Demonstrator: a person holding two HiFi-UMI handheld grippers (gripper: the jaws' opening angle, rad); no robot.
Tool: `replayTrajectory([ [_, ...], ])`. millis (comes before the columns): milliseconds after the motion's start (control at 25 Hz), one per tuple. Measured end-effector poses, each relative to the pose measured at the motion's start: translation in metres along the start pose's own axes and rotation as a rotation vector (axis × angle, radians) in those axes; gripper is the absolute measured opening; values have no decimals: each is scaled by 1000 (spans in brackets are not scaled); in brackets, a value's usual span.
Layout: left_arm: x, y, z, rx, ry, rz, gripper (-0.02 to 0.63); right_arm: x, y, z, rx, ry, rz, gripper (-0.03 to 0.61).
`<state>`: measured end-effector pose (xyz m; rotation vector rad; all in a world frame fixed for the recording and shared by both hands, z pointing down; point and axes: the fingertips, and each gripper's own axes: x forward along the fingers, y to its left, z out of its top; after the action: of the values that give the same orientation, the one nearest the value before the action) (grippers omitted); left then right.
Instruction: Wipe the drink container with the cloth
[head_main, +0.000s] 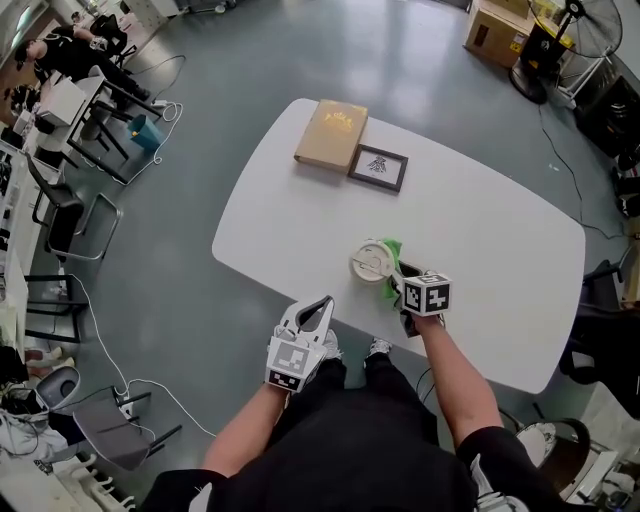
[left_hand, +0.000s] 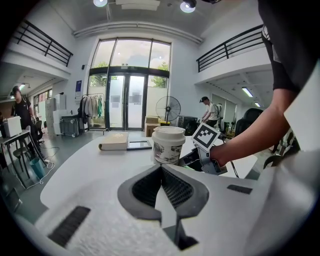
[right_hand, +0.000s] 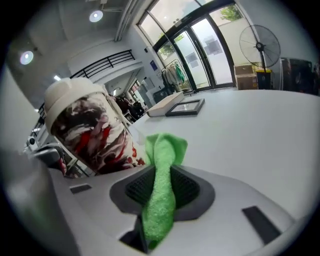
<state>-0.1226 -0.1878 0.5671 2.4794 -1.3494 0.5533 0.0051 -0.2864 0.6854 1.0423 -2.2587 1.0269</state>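
The drink container (head_main: 372, 262) is a lidded paper cup with a red and dark print, standing upright near the table's front edge. My right gripper (head_main: 398, 287) is just right of it, shut on a green cloth (right_hand: 161, 192). The cloth's free end (head_main: 392, 249) lies against the cup's right side. In the right gripper view the cup (right_hand: 95, 131) looms close at the left. My left gripper (head_main: 322, 304) hangs at the table's front edge, shut and empty. It looks across at the cup (left_hand: 167, 145) in the left gripper view, a short way in front of the jaws.
A tan book (head_main: 331, 134) and a dark picture frame (head_main: 378, 167) lie at the far side of the white table (head_main: 500, 260). Chairs, desks and cables stand on the floor to the left. A fan (head_main: 560, 40) and boxes are at the back right.
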Motion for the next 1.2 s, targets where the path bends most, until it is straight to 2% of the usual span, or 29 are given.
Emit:
replayTrajectory([
  [240, 2, -5, -5, -12, 6, 12, 9, 8, -9, -12, -95, 72, -41, 101],
  [520, -10, 1, -18, -23, 20, 8, 9, 4, -10, -7, -55, 45, -104, 103],
  [680, -13, 6, -27, -17, 31, 0, 9, -22, -1, 7, -3, -60, -126, 101],
  [800, -12, 5, -30, -11, 32, -15, 9, -53, 7, 21, -17, -171, -146, 101],
  [1000, -13, 0, -24, 0, 13, -40, 9, -109, 24, 53, -126, -354, -217, 101],
  [1200, -12, 3, -22, 6, 0, -53, 11, -146, 60, 79, -279, -489, -224, 101],
])
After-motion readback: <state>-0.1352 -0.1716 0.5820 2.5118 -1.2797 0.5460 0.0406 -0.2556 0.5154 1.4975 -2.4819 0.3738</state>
